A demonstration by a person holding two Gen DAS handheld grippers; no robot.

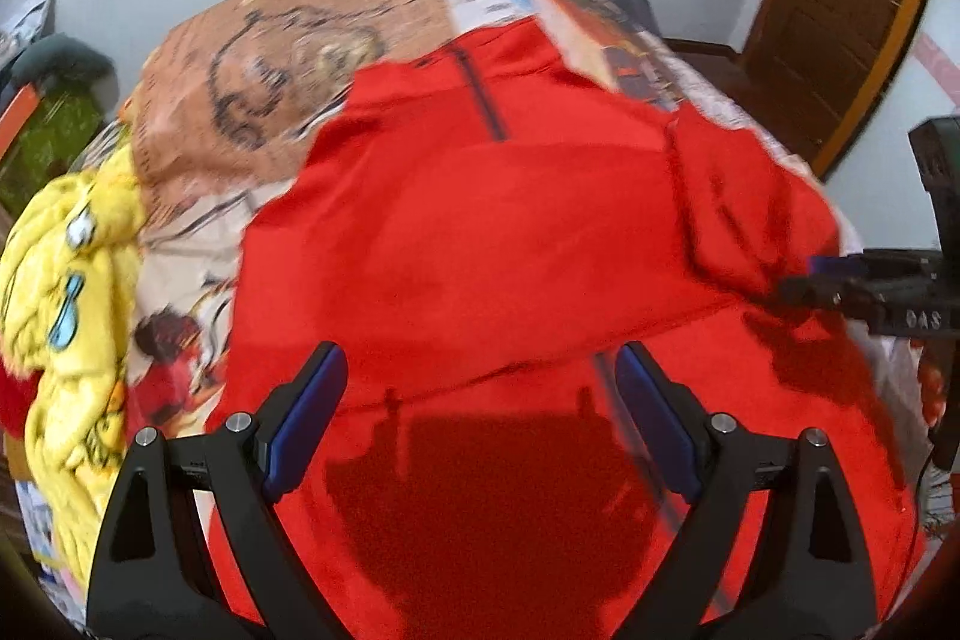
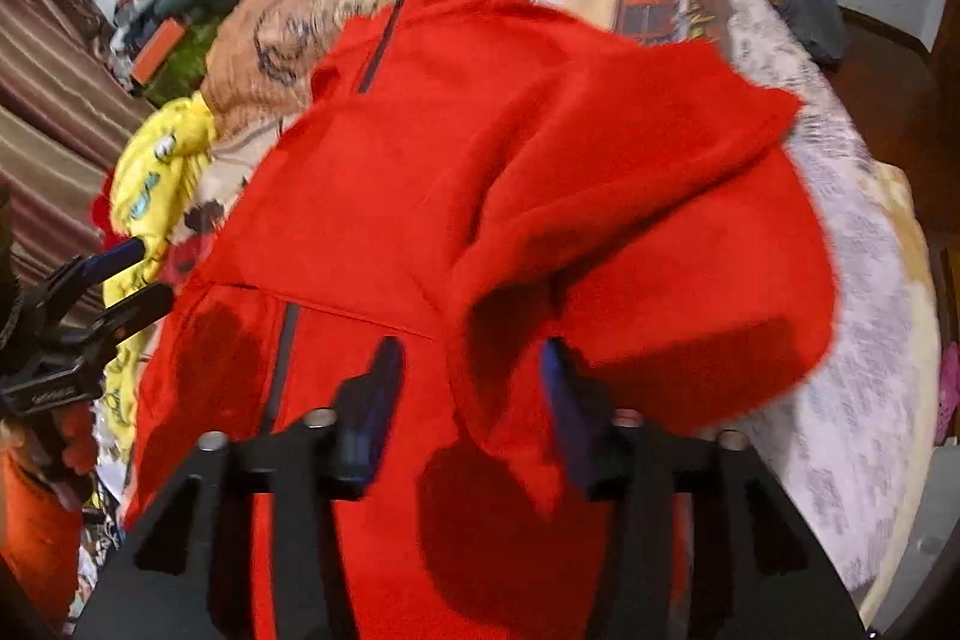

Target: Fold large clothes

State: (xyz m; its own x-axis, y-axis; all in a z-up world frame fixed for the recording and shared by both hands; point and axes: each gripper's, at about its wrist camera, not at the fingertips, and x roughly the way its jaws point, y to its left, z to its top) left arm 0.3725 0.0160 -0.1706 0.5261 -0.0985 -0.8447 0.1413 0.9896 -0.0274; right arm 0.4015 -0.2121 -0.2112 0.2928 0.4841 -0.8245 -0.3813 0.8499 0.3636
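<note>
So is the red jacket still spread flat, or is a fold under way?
Partly folded. The red jacket lies on the bed, its right sleeve lifted across the body by the right gripper; the left gripper hovers open.

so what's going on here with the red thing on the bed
A person is folding a red jacket spread on a bed with a printed bedspread, using a handheld tool in each hand. The right tool has a sleeve or flap of the jacket pinched and lifted over the body. The left tool hangs open above the near hem, gripping nothing. A yellow blanket lies bunched to the left.
</note>
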